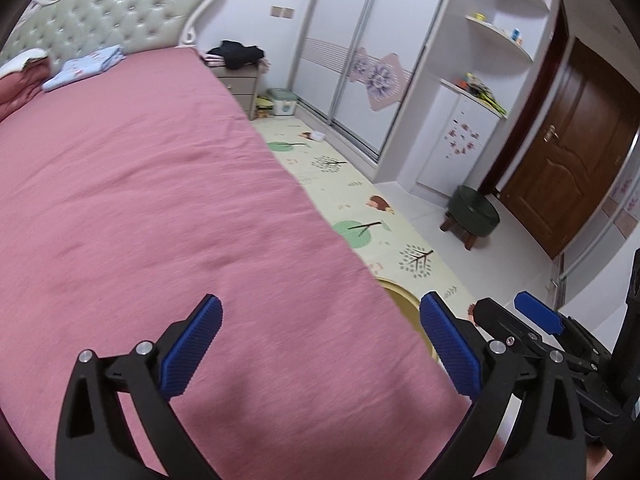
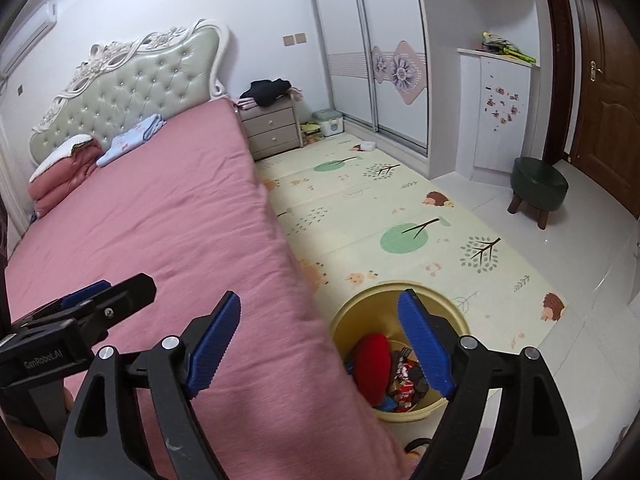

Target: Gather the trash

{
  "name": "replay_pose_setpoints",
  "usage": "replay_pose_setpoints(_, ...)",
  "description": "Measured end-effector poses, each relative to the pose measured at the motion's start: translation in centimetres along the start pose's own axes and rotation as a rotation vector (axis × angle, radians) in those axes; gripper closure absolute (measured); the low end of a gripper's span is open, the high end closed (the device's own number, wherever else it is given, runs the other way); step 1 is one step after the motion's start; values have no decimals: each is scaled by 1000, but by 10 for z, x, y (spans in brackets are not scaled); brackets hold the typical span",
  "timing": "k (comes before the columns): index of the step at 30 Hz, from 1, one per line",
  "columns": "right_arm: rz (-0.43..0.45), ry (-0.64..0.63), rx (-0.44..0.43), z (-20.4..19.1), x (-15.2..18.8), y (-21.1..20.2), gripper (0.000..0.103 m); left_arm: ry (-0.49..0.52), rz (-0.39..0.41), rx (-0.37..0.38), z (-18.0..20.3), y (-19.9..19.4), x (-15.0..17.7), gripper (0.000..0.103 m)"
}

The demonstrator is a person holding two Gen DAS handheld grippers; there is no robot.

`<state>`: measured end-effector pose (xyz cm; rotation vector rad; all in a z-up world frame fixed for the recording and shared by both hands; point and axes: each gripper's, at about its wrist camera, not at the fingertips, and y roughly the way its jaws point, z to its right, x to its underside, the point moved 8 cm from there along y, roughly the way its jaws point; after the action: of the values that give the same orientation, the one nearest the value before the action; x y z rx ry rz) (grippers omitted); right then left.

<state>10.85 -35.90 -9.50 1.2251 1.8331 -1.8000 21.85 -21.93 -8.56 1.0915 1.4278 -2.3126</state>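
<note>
The left gripper [image 1: 320, 344] hung spread and empty over the pink bed [image 1: 140, 200], where only a sliver of the yellow bin [image 1: 404, 300] showed. The right wrist view revealed that bin [image 2: 352, 320] on the floor beside the bed, holding wrappers and a red item [image 2: 372, 364]; the right gripper [image 2: 320, 340] stood spread, empty.
</note>
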Motion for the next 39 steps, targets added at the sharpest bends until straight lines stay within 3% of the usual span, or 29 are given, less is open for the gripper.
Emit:
replay_pose_setpoints(2,10,-15,4,-6,1,-3,18,-16,4,-13,-9,-7,3,4)
replay_pose_setpoints(13,38,-72,-14,-43,10,-12,14,-81,36,-110,-56,-39,19,4)
replay_pose_setpoints(21,47,-26,-1,-45,10,-12,13,-99,39,-82,-66,-47,20,4)
replay_pose_setpoints(39,9,-39,-33,-55,15,-7,12,-90,45,-120,-73,-52,21,4)
